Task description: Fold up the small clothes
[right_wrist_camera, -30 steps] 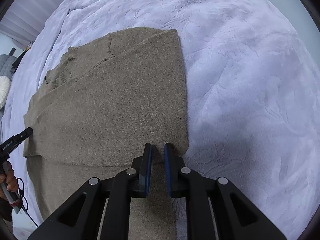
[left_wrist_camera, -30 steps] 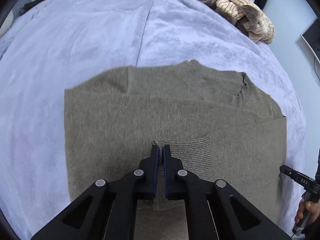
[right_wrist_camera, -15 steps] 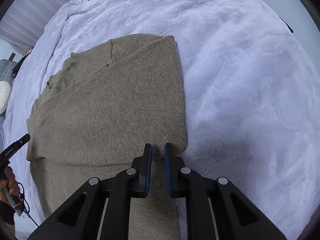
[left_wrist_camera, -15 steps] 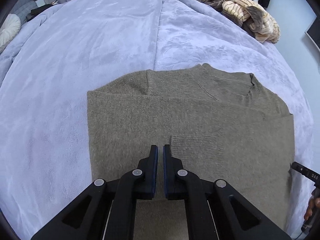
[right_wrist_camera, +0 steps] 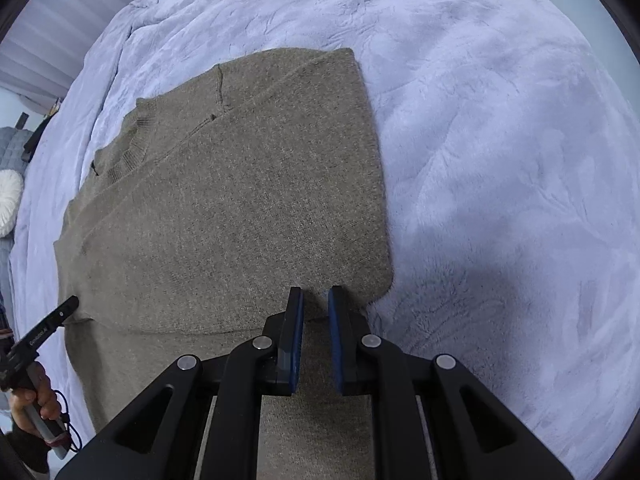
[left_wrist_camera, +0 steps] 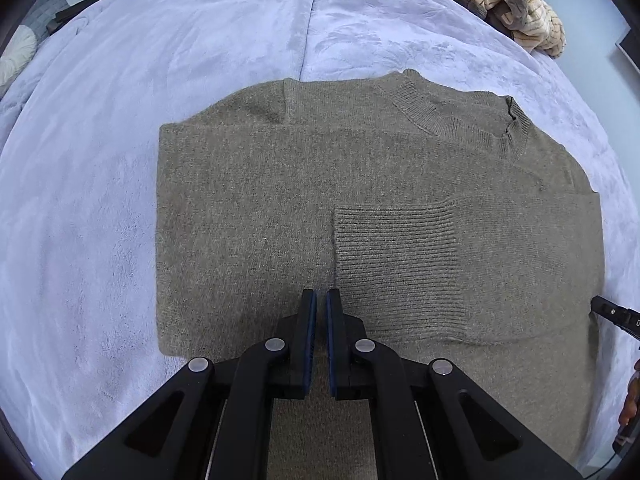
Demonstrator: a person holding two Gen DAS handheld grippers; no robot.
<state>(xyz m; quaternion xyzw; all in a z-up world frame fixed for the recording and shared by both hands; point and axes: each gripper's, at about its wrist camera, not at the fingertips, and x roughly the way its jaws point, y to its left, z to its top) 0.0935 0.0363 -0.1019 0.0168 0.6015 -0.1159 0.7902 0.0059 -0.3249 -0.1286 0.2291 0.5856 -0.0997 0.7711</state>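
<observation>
An olive-brown knit sweater [left_wrist_camera: 248, 208] lies flat on a lavender fleece blanket [left_wrist_camera: 160, 40], with its neckline [left_wrist_camera: 452, 120] at the far side. One sleeve is folded across the chest, and its ribbed cuff [left_wrist_camera: 396, 264] lies just right of my left gripper [left_wrist_camera: 321, 296]. That gripper hovers shut over the body with nothing in it. In the right wrist view the sweater [right_wrist_camera: 240, 208] shows its other folded side. My right gripper [right_wrist_camera: 315, 294] stands at that fold's near corner, jaws nearly together with only a thin gap. No cloth shows between them.
A heap of striped and brown clothes [left_wrist_camera: 508, 8] sits at the bed's far right corner. A round white cushion [right_wrist_camera: 8, 204] lies beyond the bed's left side. A hand [right_wrist_camera: 32, 400] holds the left gripper's handle. Bare blanket [right_wrist_camera: 500, 160] stretches right of the sweater.
My left gripper has drawn back from the ribbed cuff, which was at its fingertips and now lies flat on the chest. The right gripper has stayed put.
</observation>
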